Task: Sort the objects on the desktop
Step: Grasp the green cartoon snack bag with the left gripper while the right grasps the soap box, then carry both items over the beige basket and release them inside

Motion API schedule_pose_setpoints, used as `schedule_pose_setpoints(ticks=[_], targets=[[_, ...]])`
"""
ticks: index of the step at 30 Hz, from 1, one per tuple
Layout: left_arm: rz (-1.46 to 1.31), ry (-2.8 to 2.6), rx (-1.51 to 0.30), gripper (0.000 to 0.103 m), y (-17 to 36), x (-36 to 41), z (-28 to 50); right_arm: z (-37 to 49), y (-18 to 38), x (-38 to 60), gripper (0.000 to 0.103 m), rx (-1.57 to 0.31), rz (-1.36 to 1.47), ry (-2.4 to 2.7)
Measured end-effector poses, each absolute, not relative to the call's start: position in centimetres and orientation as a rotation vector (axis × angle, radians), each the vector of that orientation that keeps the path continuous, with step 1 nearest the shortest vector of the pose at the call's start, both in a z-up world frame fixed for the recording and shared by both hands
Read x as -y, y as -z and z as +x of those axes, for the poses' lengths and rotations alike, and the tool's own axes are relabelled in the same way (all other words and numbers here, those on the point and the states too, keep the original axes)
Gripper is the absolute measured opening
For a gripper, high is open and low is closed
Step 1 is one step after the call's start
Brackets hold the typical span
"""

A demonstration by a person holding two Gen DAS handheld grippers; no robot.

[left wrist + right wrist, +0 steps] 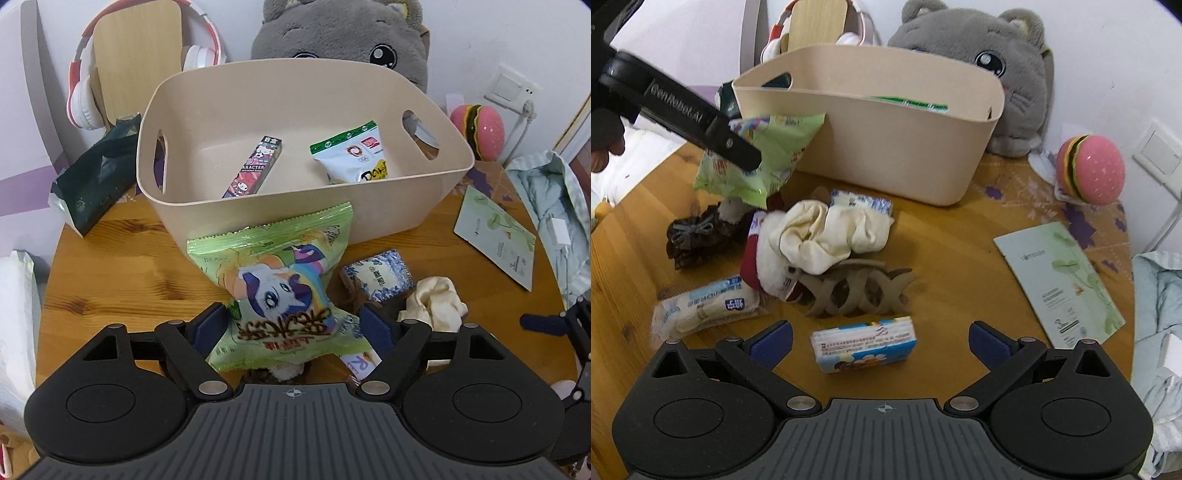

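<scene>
A green snack bag (280, 291) stands against the front of the beige bin (184, 210), resting on a pile of small items. My left gripper (295, 325) is open around its lower half, and the bag's sides reach both pads. In the right wrist view, one left finger (738, 151) crosses that bag (779, 147). My right gripper (881, 341) is open just above a small blue-and-white box (864, 345) on the wooden table (942, 258), its pads well clear of it. The bin holds a cartoon stick box (255, 166) and a white pouch (351, 155).
The pile holds a cream scrunchie (820, 232), a beige hair claw (857, 291), a wipes packet (705, 310), a brown bow (694, 236) and a blue-patterned packet (380, 273). A green sachet (1060, 280) lies right. A burger toy (1089, 170) and grey plush cat (1015, 74) stand behind.
</scene>
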State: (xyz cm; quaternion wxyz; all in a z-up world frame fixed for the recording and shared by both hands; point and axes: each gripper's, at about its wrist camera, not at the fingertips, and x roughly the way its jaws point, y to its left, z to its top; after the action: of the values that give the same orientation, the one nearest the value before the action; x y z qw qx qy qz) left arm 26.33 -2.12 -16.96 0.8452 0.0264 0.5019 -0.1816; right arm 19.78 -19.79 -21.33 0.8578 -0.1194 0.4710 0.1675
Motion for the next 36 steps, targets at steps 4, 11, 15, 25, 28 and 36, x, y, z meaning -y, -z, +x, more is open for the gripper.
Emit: schedule_pose_setpoints(ticks=[4, 11, 15, 25, 28, 36], targets=[[0.035, 0.373, -1.071, 0.083, 17.7, 2.2, 27.3, 20.2, 22.3, 19.4, 0.103, -1.013, -0.252, -0.356], [-0.025, 0.372, -1.111, 0.083, 19.5, 2.0, 28.7, 20.9, 23.9, 19.4, 0.101, -1.045, -0.229, -0.355], [-0.042, 0.38, -1.109, 0.081, 19.8, 1.6, 29.0, 21.1, 24.5, 19.6, 0.092, -1.063, -0.206, -0.351], [-0.069, 0.382, -1.097, 0.062, 19.4, 0.1, 28.9, 21.1, 24.8, 19.9, 0.063, -1.085, -0.184, -0.364], [-0.079, 0.379, -1.091, 0.062, 19.0, -0.3, 28.5, 20.8, 24.6, 19.8, 0.062, -1.076, -0.191, -0.366], [-0.051, 0.389, -1.035, 0.062, 17.0, -2.0, 27.0, 19.9, 23.0, 20.2, 0.062, -1.039, -0.179, -0.373]])
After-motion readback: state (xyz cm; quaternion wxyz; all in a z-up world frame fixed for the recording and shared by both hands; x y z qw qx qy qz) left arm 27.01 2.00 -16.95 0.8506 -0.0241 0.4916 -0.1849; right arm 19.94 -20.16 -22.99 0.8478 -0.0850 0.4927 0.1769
